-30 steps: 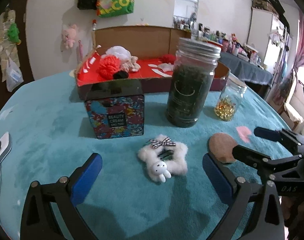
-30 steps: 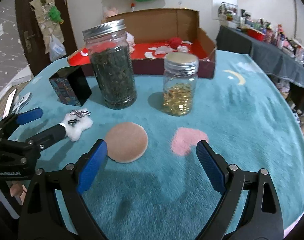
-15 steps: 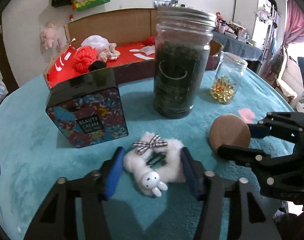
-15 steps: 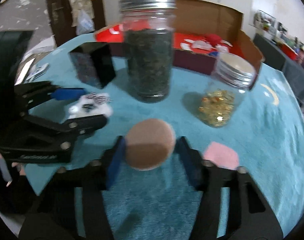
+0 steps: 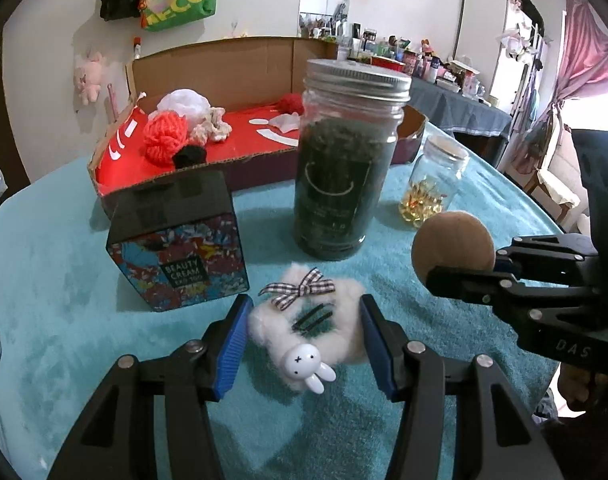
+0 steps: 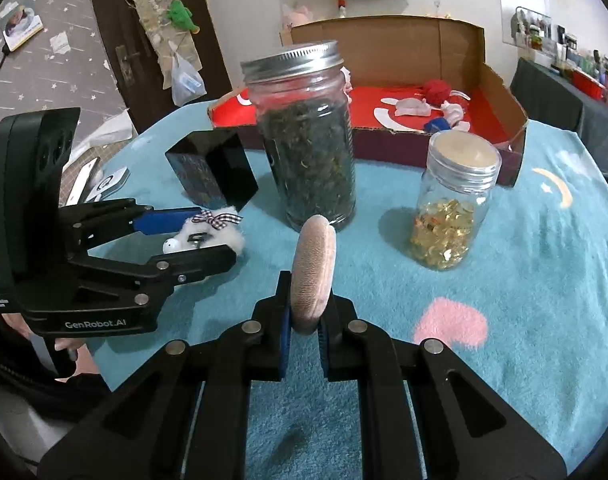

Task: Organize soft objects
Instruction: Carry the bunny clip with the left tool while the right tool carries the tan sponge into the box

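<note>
Teal counter (image 5: pixel 64 280): a fluffy white hair clip (image 5: pixel 307 328) is clamped by the left gripper (image 5: pixel 304 344), a round tan puff (image 6: pixel 313 272) is pinched upright by the right gripper (image 6: pixel 305 336)

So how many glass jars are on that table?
2. The tall jar of dark leaves stands mid-table; the small jar of golden capsules sits to its right, both before the cardboard box. Others may be hidden.

two wrist fisheyes, low, close, angled down — sharing tall jar (image 5: pixel 345 156)
</note>
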Demonstrator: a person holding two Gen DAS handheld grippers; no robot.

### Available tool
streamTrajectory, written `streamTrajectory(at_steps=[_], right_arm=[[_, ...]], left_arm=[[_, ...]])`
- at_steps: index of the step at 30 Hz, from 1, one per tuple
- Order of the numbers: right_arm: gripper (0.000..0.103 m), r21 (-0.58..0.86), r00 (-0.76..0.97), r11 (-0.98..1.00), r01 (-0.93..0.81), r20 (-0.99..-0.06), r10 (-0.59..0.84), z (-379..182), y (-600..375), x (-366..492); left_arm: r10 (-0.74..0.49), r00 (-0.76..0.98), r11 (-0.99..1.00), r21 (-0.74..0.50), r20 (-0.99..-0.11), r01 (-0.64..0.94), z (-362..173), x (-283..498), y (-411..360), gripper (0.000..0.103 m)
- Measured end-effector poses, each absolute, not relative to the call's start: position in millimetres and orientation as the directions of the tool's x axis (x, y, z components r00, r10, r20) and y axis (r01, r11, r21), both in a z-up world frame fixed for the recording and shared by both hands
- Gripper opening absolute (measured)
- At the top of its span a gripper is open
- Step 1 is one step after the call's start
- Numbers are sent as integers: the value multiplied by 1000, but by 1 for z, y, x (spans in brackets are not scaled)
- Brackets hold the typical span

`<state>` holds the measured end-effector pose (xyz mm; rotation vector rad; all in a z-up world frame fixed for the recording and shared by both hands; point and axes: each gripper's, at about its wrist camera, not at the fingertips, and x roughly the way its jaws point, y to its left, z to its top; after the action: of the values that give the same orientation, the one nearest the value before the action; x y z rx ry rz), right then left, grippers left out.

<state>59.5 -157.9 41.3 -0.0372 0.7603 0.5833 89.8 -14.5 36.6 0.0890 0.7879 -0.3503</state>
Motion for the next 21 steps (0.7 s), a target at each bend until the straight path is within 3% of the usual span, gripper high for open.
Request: streamTrajectory(at_steps=[21], right_arm=[[10, 188, 592, 880, -436, -677, 438, 37, -190, 62]], left_arm=[[-179, 676, 975, -35, -715, 221, 37, 85, 37, 56]])
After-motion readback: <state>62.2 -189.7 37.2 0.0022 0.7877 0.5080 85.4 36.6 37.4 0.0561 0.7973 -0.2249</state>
